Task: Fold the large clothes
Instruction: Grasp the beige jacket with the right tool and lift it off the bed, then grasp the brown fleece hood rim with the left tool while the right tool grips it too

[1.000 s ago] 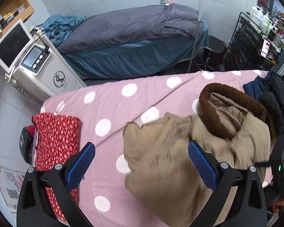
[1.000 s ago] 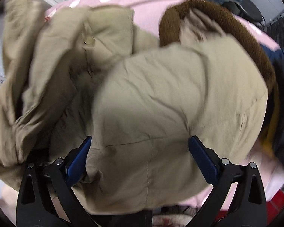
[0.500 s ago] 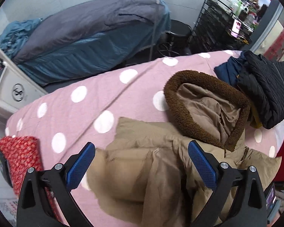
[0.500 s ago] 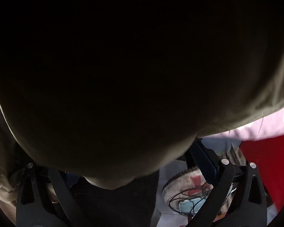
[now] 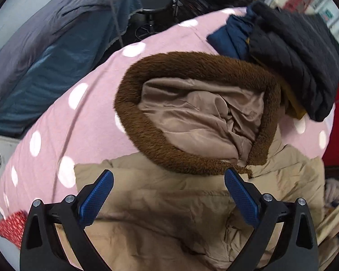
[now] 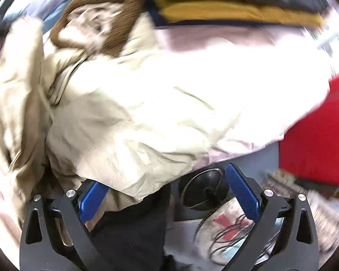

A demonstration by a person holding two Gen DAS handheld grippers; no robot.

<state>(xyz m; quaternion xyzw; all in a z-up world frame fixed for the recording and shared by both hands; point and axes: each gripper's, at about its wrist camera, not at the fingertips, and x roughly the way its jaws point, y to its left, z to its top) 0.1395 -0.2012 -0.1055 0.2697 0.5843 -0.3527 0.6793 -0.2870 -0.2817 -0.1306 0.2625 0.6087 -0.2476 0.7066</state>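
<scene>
Both grippers' jaws gape wide, holding nothing — the tan coat (image 5: 169, 214) looks bulky, soft, slippery-shelled; I'd grab a hem corner, not its furry hood (image 5: 147, 122).

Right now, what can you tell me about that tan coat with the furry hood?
The tan coat is a bulky, padded-looking garment lying crumpled on the pink polka-dot bedspread. Its hood lies open, face up, showing smooth beige lining ringed by brown fuzzy trim. The hood's far edge meets a pile of dark clothes. One edge overhangs the bed.
</scene>
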